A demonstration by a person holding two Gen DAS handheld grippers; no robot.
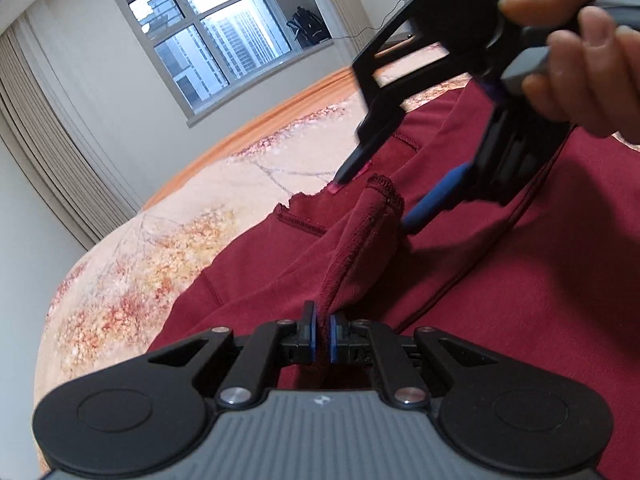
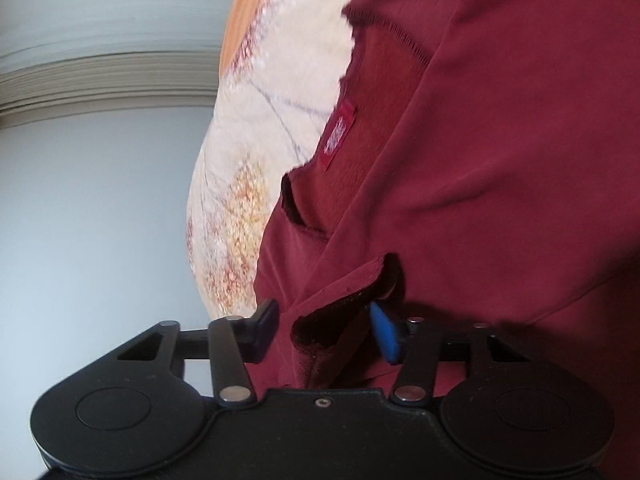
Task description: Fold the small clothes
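Maroon fabric of a sweatshirt (image 1: 460, 264) is being spread across a bed (image 1: 168, 240) with a floral cover, filling the space ahead of and beneath both tools. The left tool (image 1: 322, 334) is being held with its blue pads almost together, a raised ridge of the fabric being pinched in the narrow gap between them. That ridge is running straight away from the left tool and ending in a stitched cuff (image 1: 385, 192), so the sleeve's long axis is pointing forward along the fingers. The right tool (image 1: 376, 196) is being held by a hand (image 1: 576, 60) just beyond the cuff, its fingers spread wide, one on each side of the cuff.

In the right wrist view, the right tool (image 2: 326, 330) is being kept wide open, with the cuff (image 2: 344, 312) lying loose between its fingers, nearer the blue pad. The neckline (image 2: 360, 92), with a red label (image 2: 338, 136), is lying ahead of this tool, opening toward the bare bed cover (image 2: 256, 120).

Open bed cover is being left to the left of both tools, bounded by an orange edge (image 1: 280, 112); beyond it, a wall with a window (image 1: 212, 40) is being shown.
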